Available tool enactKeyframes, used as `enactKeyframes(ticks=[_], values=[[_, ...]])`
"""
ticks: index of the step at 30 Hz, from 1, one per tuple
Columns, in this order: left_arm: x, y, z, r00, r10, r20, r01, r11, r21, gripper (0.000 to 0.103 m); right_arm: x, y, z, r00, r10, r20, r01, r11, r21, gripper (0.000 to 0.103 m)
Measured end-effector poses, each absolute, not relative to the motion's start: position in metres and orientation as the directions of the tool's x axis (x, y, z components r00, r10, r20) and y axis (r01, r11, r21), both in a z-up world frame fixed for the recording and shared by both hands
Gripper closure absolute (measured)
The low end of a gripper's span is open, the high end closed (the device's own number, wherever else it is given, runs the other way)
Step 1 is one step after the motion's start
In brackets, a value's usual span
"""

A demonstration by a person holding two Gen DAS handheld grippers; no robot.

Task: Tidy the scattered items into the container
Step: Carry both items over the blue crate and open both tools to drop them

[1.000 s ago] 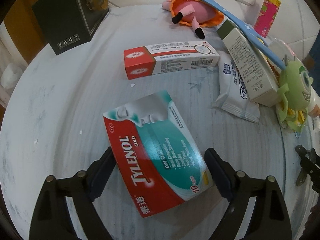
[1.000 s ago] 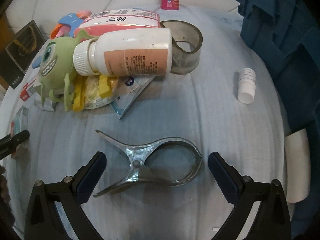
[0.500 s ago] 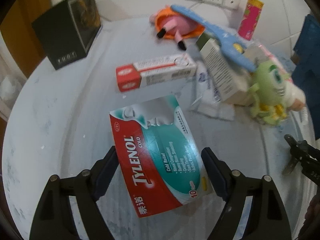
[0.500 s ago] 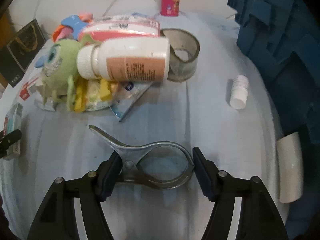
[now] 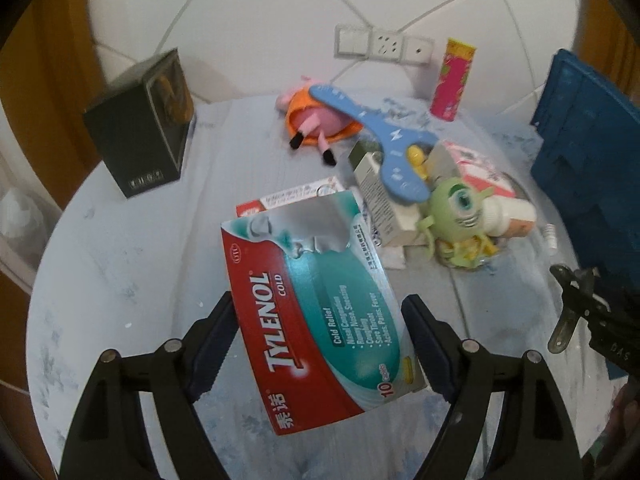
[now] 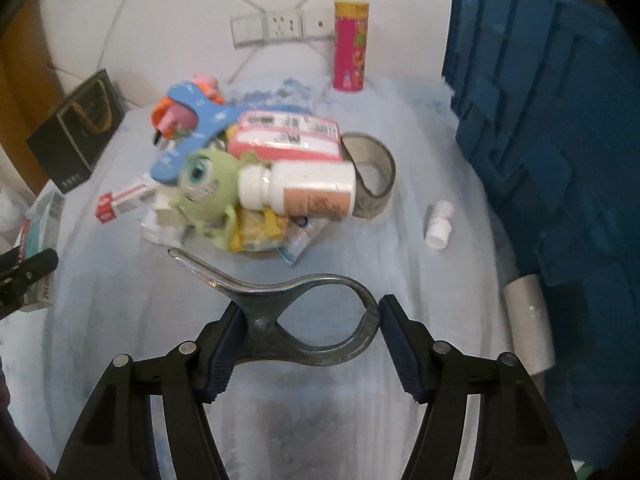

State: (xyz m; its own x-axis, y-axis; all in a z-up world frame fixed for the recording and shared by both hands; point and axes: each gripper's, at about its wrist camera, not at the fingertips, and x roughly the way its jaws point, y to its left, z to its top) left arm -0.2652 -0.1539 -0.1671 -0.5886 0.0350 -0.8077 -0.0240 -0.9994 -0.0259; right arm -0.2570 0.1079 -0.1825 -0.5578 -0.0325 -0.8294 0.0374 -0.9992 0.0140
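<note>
Two grippers are at work, each clenched on one item. The left gripper (image 5: 316,340) grasps one Tylenol Cold box (image 5: 316,312) by its long edges, tilted and lifted clear of the white table (image 5: 120,248). The right gripper (image 6: 306,334) pinches one metal spring clamp (image 6: 296,312) between its pads, handles pointing left.

One pile sits mid-table: one green one-eyed plush (image 6: 204,184), one white pill bottle (image 6: 304,192) lying on its side against it, one blue boomerang-shaped toy (image 5: 384,140), one pink pig plush (image 5: 316,120), one pink wipes pack (image 6: 288,140) and one red-and-white carton (image 5: 296,198). One pink canister (image 6: 350,46) stands upright near the wall sockets, and one black box (image 5: 140,140) stands at the table's left.

Only the right wrist view shows one tape roll (image 6: 372,184) touching the bottle, one small white vial (image 6: 438,224) lying apart, and one white tube (image 6: 528,324) beside the blue container (image 6: 552,128) — which fills that view's right side. The left wrist view catches just the container's corner, plus the tall cream carton (image 5: 380,200) under the boomerang.
</note>
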Motion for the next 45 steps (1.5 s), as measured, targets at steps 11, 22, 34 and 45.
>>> enactKeyframes(ticks=[11, 22, 34, 45], values=[[-0.233, -0.115, -0.078, -0.69, 0.139, -0.711, -0.152, -0.987, -0.045, 0.021, -0.215, 0.106, -0.065, -0.709, -0.013, -0.705, 0.034, -0.999, -0.015, 0.037], [-0.211, 0.033, 0.021, -0.782, 0.282, -0.556, -0.299, -0.952, -0.063, 0.021, -0.149, 0.218, 0.07, -0.871, 0.07, -0.487, -0.045, -0.997, -0.063, 0.037], [-0.182, 0.281, 0.078, -0.748, 0.415, -0.518, -0.461, -0.886, -0.043, 0.021, -0.098, 0.435, 0.107, -0.876, 0.195, -0.441, -0.184, -0.981, -0.067, 0.037], [-0.165, 0.374, 0.054, -0.671, 0.404, -0.621, -0.52, -0.854, 0.005, 0.001, -0.08, 0.519, 0.07, -0.805, 0.254, -0.536, -0.276, -0.96, -0.041, 0.001]])
